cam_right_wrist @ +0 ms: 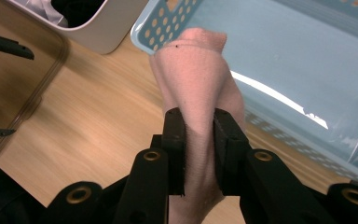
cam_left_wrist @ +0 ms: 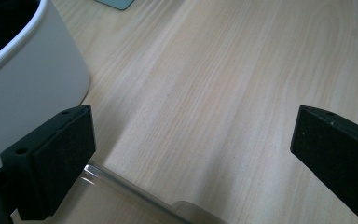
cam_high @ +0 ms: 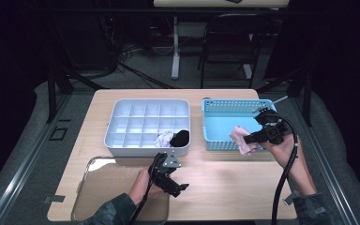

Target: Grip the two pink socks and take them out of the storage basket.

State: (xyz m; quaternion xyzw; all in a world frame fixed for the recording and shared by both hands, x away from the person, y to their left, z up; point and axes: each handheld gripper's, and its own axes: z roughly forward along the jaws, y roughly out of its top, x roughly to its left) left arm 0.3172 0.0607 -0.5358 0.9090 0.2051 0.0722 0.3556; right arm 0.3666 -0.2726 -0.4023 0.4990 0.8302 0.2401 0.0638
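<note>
Left gripper (cam_left_wrist: 191,154): two black jaws rise from the bottom, set wide apart, nothing between them.
Pads (cam_left_wrist: 63,158): flat, dark, facing each other across bare wood.
Table (cam_left_wrist: 223,84): light wood, grain running diagonally.
White bin (cam_left_wrist: 28,88): upper left, rounded corner and smooth wall standing on the table, just beside the left-hand jaw.
Clear lid (cam_left_wrist: 135,196): bottom edge, transparent rim lying on the table below the jaws.
Blue basket (cam_left_wrist: 116,3): top edge, a corner showing.
</note>
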